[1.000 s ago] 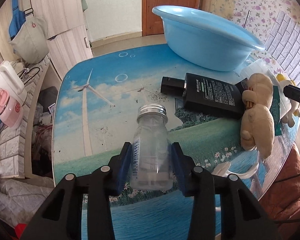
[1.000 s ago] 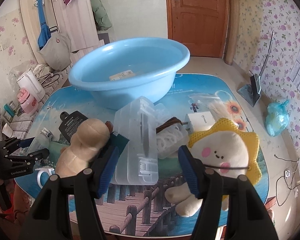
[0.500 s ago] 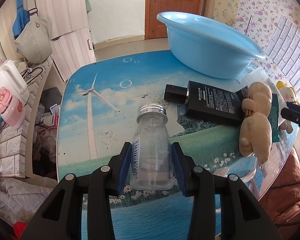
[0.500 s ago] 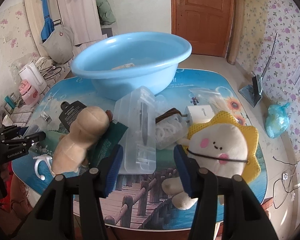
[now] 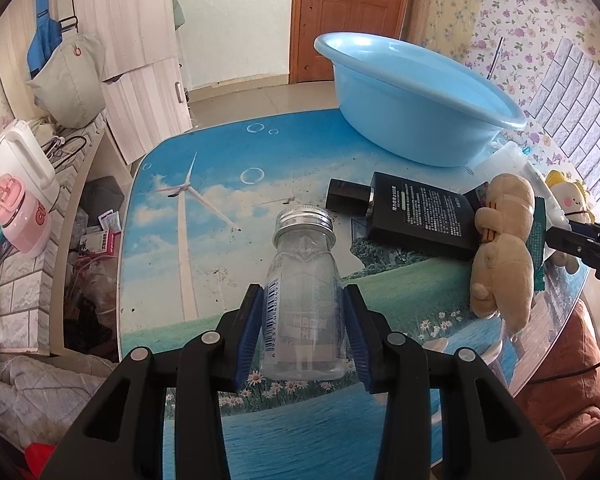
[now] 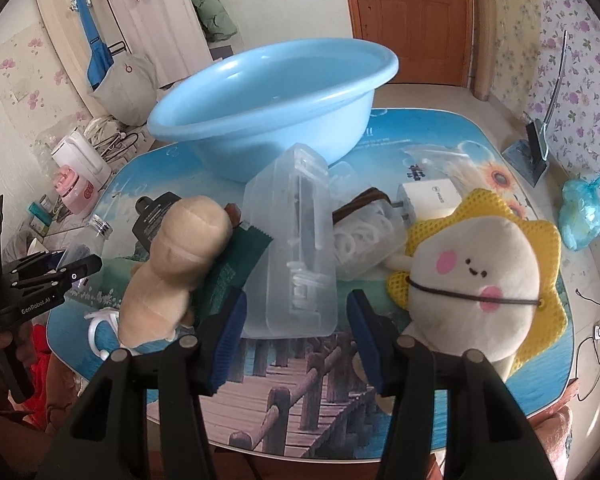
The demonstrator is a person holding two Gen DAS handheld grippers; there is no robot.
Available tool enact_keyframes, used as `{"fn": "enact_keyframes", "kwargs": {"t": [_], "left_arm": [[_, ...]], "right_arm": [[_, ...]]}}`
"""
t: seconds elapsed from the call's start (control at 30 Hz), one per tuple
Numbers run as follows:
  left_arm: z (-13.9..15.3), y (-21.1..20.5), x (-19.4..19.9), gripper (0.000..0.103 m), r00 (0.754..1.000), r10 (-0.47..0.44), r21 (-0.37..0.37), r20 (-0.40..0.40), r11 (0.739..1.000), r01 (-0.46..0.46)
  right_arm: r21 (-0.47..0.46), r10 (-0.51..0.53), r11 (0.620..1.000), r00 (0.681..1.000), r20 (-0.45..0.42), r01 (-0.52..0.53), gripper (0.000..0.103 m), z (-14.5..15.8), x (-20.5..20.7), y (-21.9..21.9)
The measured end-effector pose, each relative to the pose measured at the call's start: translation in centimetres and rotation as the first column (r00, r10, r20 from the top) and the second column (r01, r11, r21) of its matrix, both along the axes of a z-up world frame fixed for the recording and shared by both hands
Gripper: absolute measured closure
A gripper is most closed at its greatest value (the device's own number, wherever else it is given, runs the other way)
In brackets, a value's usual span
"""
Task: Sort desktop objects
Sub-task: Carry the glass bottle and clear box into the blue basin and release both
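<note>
Left gripper [image 5: 303,330] jaws pinching clear glass bottle [image 5: 305,300], raised above tabletop [image 5: 204,248]. Black bottle [image 5: 414,216], tan plush [image 5: 500,248] further right. Right gripper [image 6: 296,334] jaws spread, at near end of clear plastic box [image 6: 296,248]; blue basin [image 6: 276,92] behind.

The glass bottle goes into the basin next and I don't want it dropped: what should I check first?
1. Left gripper pads on both sides of the glass bottle: ok.
2. Bottle cap on: ok.
3. Blue basin has room inside: ok.
4. Black bottle lies between bottle and basin, so the path must go over it: not ok.
5. Right gripper open, holding nothing: ok.
6. Grip firmness: cannot tell.
</note>
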State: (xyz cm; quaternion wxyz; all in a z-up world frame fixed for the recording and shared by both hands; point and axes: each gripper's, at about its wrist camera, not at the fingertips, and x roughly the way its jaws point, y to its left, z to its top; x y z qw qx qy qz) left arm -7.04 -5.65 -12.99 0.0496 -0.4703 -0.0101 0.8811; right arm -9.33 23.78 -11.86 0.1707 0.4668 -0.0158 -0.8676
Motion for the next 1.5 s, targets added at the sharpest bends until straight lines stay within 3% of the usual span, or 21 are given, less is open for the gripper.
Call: {"fn": "enact_keyframes", "kwargs": {"t": [0.27, 0.4, 0.47, 0.6, 0.93, 1.13, 1.5], "left_arm": [[0.1, -0.1, 0.0, 0.064, 1.0, -0.002, 0.0, -0.001, 1.0, 0.002], [0.1, 0.0, 0.0, 0.064, 1.0, -0.005, 0.001, 0.002, 1.0, 0.005], [0.1, -0.1, 0.0, 0.064, 1.0, -0.007, 0.002, 0.003, 1.0, 0.007], [0.1, 0.0, 0.0, 0.064, 1.0, -0.009, 0.004, 0.005, 1.0, 0.009], [0.3, 0.2, 0.1, 0.064, 1.0, -0.015, 0.005, 0.005, 1.0, 0.015], [1.7, 0.4, 0.1, 0.064, 1.0, -0.001, -0.039, -0.01, 0.999, 0.001], [4.7, 1.2, 0.1, 0.064, 0.999, -0.024, -0.035, -0.048, 0.999, 0.023]], "right_arm": [[0.177, 0.083, 0.983, 0.984, -0.16, -0.054, 0.068, 2.1, 1.4, -2.2], [0.369, 0.2, 0.924, 0.95, -0.24, -0.101, 0.069, 2.5, 2.8, -5.0], [0.419, 0.238, 0.9, 0.939, -0.248, -0.117, 0.069, 2.2, 3.2, -5.8], [0.343, 0.218, 0.928, 0.959, -0.183, -0.146, 0.07, 1.6, 2.4, -5.4], [0.181, 0.113, 0.979, 0.991, -0.074, -0.098, 0.072, -0.1, 1.1, -2.9], [0.125, 0.089, 0.989, 0.991, -0.103, -0.076, 0.073, 1.4, 1.3, -1.5], [0.04, 0.046, 0.998, 0.984, -0.173, -0.04, 0.073, 5.8, 1.8, 0.2]]}}
